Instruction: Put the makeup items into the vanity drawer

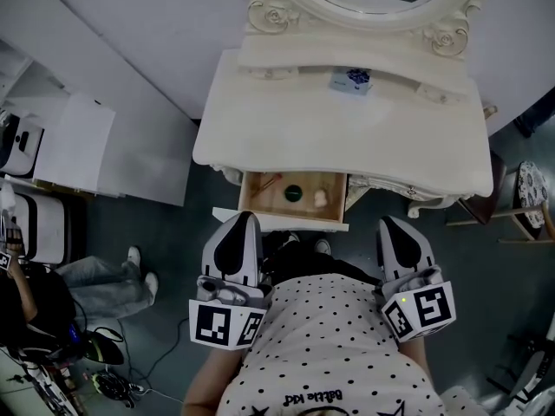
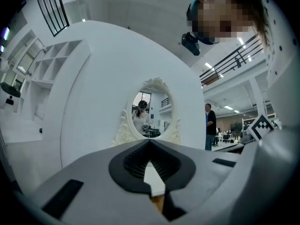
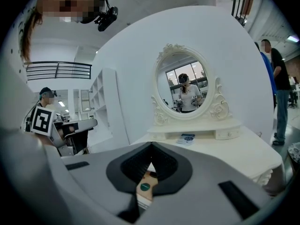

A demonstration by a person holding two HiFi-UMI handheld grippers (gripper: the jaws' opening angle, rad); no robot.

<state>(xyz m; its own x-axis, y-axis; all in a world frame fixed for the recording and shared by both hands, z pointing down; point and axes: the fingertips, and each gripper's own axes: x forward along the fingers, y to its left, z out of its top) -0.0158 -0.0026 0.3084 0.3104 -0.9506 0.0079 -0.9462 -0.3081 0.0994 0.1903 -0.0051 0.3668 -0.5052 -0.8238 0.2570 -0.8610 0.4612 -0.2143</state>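
The white vanity [image 1: 347,137] with its oval mirror [image 3: 183,86] stands in front of me. Its wooden drawer [image 1: 257,199] is pulled open. In the drawer lie a round dark-green item [image 1: 293,192], a pale pinkish item [image 1: 321,198] and a thin reddish stick [image 1: 268,183]. A small blue-and-white box [image 1: 351,80] rests on the vanity top below the mirror. My left gripper [image 1: 249,217] hangs shut and empty just short of the drawer front. My right gripper [image 1: 388,222] is also shut and empty, right of the drawer. The green item [image 3: 145,186] shows through the right jaws' gap.
A white cabinet [image 1: 74,141] stands at the left, with a seated person [image 1: 52,306] and cables on the floor near it. A wooden stool [image 1: 529,193] stands at the vanity's right end. Another person [image 3: 277,74] stands to the right of the vanity.
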